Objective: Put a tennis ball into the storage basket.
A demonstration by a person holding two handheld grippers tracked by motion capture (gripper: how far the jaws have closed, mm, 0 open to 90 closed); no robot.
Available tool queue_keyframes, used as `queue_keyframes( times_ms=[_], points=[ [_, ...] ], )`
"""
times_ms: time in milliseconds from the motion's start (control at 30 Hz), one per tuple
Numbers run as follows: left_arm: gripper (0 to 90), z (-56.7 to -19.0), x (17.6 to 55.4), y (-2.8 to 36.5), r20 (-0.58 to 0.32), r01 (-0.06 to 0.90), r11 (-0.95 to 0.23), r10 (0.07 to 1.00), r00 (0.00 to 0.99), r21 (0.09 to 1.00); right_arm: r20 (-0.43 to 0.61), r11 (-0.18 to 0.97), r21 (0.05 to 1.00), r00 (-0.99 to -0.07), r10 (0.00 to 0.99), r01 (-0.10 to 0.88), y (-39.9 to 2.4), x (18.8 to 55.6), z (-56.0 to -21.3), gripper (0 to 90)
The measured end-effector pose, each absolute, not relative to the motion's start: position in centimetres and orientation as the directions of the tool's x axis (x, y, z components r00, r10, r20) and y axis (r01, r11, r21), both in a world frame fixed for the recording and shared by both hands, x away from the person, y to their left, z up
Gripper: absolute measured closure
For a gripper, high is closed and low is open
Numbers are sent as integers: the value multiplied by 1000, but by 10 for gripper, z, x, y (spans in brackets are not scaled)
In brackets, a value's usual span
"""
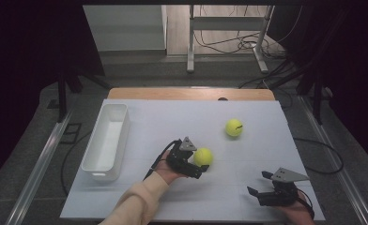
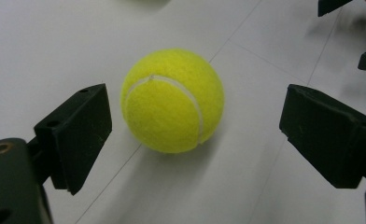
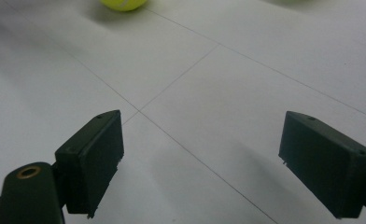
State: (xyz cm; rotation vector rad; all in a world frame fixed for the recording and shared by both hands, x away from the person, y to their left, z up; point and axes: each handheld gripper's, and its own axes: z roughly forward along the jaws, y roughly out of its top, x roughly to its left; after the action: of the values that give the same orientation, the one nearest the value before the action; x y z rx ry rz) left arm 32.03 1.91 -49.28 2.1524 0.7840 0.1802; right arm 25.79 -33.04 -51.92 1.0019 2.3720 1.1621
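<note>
Near the table's [image 1: 140,117] middle, the left gripper's [image 2: 195,126] jaws stood released around a tennis ball [image 2: 172,100]; an uneven closing could have rolled it away.

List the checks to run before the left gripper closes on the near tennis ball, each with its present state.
1. Left gripper open wide enough: ok.
2. Near tennis ball between the jaws: ok, just ahead of the tips.
3. Pads clear of the ball: ok, gaps on both sides.
4. Right gripper out of the way: ok, open, apart at the table's near right.
5. White bin free to receive: ok, looks empty.
6. Far tennis ball clear: ok.
</note>
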Motion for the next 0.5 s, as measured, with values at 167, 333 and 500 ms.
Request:
queue_keyframes(
  times_ms=[167,333,500],
  points=[
    [84,-498,328,15,-140,494,-479,600,788,726,23,425,784,-705,709,453,-330,258,-519,143],
    [79,-503,333,8,-141,500,-493,597,789,712,23,425,783,-704,710,454,-331,258,-519,142],
    [72,-507,337,0,-138,502,-509,594,793,699,20,426,783,-702,712,454,-331,258,-519,143]
  ],
)
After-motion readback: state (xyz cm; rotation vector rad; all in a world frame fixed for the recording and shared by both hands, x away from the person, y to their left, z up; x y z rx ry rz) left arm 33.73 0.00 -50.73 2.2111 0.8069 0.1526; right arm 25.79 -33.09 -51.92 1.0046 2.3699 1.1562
